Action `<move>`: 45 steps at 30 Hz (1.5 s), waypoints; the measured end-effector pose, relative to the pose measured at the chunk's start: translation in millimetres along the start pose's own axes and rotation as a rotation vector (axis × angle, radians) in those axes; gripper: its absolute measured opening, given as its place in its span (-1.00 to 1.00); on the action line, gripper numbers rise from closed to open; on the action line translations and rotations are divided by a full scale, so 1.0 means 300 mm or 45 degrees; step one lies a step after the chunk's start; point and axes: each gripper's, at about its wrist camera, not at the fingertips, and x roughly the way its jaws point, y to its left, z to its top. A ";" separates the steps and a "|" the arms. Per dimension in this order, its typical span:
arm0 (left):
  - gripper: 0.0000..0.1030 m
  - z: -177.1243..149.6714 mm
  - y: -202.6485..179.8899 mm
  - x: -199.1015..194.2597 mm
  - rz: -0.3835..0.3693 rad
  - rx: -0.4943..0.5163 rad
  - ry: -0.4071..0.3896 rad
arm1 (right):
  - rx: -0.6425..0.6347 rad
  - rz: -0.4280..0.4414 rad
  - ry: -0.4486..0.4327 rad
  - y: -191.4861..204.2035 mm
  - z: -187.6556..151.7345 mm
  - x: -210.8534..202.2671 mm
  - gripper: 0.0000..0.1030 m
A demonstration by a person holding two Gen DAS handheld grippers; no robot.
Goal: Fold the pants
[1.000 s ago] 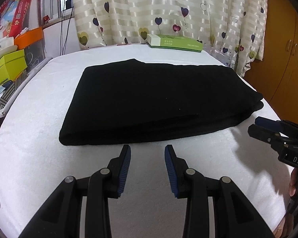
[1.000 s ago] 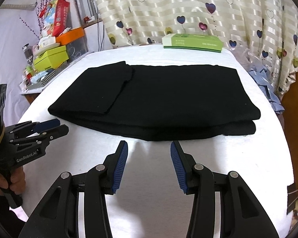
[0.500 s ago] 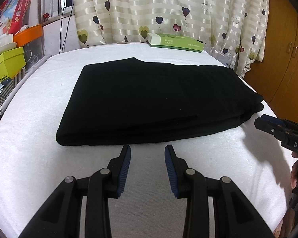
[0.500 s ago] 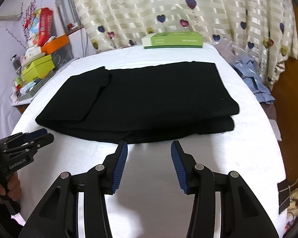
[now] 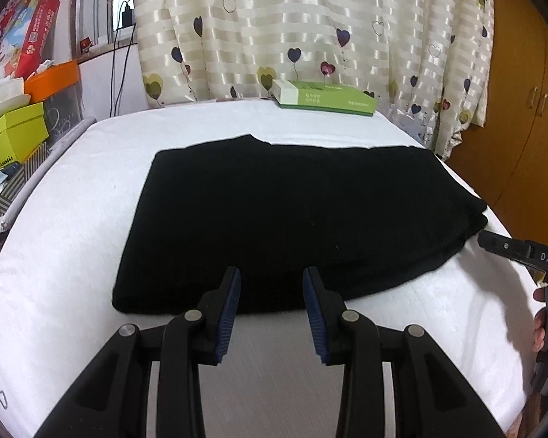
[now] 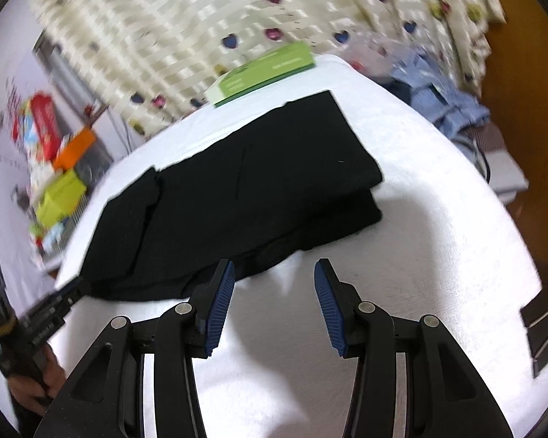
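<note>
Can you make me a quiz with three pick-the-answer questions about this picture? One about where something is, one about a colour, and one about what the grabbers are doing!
1. Where is the flat green cardboard box?
A. on the black folded pants
B. at the far edge of the white padded table, by the heart curtain
C. in a grabber

2. What colour are the pads on the left gripper?
A. blue
B. red
C. yellow

3. What is the right gripper doing?
A. pinching the pants
B. open, holding nothing
C. holding the box

Answers: 1 B, the box sits beyond the black folded pants near the heart curtain; 2 A, ribbed blue pads; 3 B, a wide gap over the white padded table.
</note>
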 end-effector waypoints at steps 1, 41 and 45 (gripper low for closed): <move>-0.27 0.006 0.003 0.005 0.006 -0.002 -0.004 | 0.046 0.012 0.003 -0.017 0.007 0.004 -0.09; -0.11 0.010 -0.004 0.098 -0.001 0.023 0.087 | 0.393 0.033 -0.122 -0.083 0.086 0.055 0.05; -0.09 0.010 -0.001 0.099 0.001 0.027 0.088 | 0.420 0.045 -0.144 -0.094 0.124 0.082 0.05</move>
